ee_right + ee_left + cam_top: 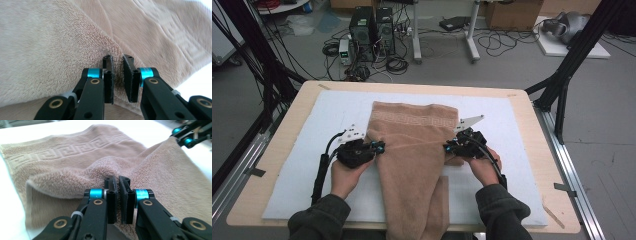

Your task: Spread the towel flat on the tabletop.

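A tan towel (412,145) with a key-pattern border lies on the white mat, its near end hanging over the table's front edge. My left gripper (379,147) is shut on the towel's left edge; in the left gripper view the pads (118,200) pinch a raised fold of towel (75,170). My right gripper (447,147) is shut on the towel's right edge, and the right gripper view has its jaws (118,80) clamped on a ridge of the cloth (50,50). The right gripper (188,135) also appears at the far side of the left gripper view.
A white mat (302,150) covers most of the wooden table (537,115). Black frame posts (572,60) stand at the table's back corners. Computers and cables (372,35) sit on the floor beyond the table.
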The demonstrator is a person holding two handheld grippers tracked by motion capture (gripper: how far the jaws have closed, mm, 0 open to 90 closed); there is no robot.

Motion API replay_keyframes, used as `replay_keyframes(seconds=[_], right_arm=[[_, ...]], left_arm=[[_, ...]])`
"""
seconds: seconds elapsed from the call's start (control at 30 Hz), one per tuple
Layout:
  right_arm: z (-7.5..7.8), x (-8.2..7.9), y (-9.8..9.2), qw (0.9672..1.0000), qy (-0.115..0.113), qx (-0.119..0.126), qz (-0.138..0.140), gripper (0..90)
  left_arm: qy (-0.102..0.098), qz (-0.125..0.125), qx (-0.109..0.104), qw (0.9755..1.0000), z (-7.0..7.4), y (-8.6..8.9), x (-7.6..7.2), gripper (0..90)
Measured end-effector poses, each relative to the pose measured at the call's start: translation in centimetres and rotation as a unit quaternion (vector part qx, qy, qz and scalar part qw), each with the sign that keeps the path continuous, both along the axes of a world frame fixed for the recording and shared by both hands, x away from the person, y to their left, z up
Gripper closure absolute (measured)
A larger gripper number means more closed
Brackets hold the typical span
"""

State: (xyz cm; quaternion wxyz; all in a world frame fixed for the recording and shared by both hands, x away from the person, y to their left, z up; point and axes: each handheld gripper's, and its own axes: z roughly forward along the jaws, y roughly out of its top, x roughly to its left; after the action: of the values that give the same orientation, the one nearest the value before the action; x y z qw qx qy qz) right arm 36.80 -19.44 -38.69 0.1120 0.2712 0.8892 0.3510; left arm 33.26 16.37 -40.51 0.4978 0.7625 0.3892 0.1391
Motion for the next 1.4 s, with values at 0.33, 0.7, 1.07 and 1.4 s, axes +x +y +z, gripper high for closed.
replay_keyframes(seconds=[0.33, 0.7, 1.07, 1.4], right_arm=[[-3.2, 3.0, 0.0, 0.9987, 0.042, 0.001, -0.030, 74.4], [0.1, -2.5, -2.4, 0.9984, -0.026, 0.050, -0.009, 57.5], [-2.7, -6.5, -1.0, 0.9974, 0.004, 0.025, 0.067, 58.2], [-5.0, -6.3, 0.0, 0.9935, 0.043, 0.011, 0.105, 82.4]], left_arm=[[0.046, 0.011, 0.036, 0.9983, -2.9, -0.7, 3.1, 78.7], [0.007, -0.018, 0.032, 0.9993, -0.6, 1.9, -0.8, 55.6], [0.032, -0.077, 0.060, 0.9947, -2.9, 1.3, -4.0, 50.9], [0.052, -0.088, 0.069, 0.9923, -4.0, -0.7, -3.0, 83.8]])
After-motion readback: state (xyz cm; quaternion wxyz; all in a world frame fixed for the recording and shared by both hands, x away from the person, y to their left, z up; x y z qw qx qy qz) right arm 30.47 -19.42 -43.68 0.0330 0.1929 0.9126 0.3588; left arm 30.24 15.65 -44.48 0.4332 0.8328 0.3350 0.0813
